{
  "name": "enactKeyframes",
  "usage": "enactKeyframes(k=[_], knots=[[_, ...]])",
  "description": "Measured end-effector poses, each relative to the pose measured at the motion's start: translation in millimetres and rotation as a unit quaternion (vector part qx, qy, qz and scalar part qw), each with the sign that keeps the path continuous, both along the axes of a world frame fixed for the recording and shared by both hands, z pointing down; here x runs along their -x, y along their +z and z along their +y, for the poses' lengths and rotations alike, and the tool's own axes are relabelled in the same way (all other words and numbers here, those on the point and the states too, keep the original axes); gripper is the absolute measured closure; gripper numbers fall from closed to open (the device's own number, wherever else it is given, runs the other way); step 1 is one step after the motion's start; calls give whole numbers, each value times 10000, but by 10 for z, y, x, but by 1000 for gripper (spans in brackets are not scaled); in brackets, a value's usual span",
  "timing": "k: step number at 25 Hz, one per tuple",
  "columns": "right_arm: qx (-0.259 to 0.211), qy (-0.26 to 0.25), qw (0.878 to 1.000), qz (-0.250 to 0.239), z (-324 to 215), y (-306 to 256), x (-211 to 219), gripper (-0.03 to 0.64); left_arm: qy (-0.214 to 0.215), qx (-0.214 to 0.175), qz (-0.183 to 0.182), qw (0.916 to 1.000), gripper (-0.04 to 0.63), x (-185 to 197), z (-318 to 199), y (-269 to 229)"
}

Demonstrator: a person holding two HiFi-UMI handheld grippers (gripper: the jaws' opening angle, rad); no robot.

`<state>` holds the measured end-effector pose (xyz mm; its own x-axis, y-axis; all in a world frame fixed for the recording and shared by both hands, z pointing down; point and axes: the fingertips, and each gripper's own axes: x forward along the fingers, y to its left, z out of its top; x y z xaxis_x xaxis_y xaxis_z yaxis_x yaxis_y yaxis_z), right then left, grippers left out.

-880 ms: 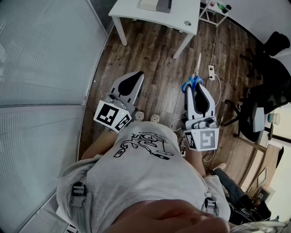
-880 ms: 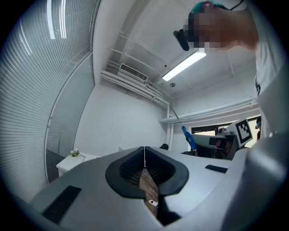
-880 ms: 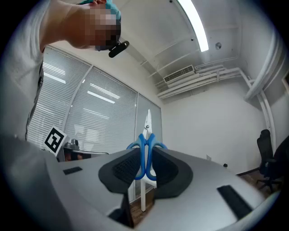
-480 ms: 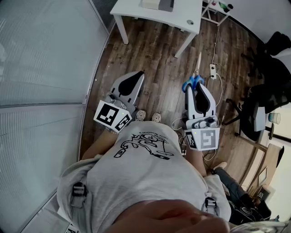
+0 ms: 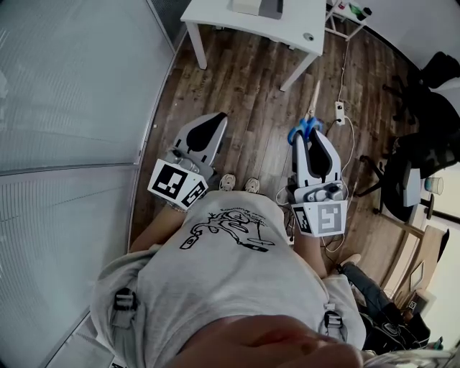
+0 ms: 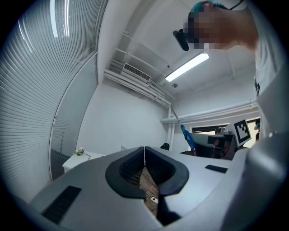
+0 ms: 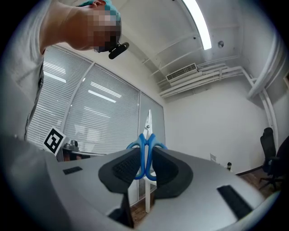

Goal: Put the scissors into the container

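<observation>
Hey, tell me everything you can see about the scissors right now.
The scissors have bright blue handle loops, seemingly plastic, and pale, slim blades that lie shut into one point. The right gripper holds them by the loops, its jaws closed on them from both sides. The blades stick out past the jaw tips, in line with the gripper, pointing away from the person toward the white table. They hang in the air above the wooden floor; nothing but the gripper touches them.

Office: white desk (image 5: 208,14), swivel chairs (image 5: 437,72), window blinds (image 7: 90,113), ceiling AC vent (image 6: 135,71).
</observation>
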<state>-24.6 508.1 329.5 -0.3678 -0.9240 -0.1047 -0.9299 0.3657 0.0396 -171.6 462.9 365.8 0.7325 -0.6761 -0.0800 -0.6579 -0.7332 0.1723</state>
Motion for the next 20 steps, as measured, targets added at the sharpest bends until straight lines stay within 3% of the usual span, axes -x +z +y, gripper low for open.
enactKeyframes(k=[10, 20], knots=[[95, 49, 9999, -30, -71, -52, 183, 528, -116, -80, -170, 9998, 574, 305, -147, -88], [125, 85, 9999, -55, -221, 0, 133, 528, -19, -93, -162, 9998, 574, 206, -250, -74]])
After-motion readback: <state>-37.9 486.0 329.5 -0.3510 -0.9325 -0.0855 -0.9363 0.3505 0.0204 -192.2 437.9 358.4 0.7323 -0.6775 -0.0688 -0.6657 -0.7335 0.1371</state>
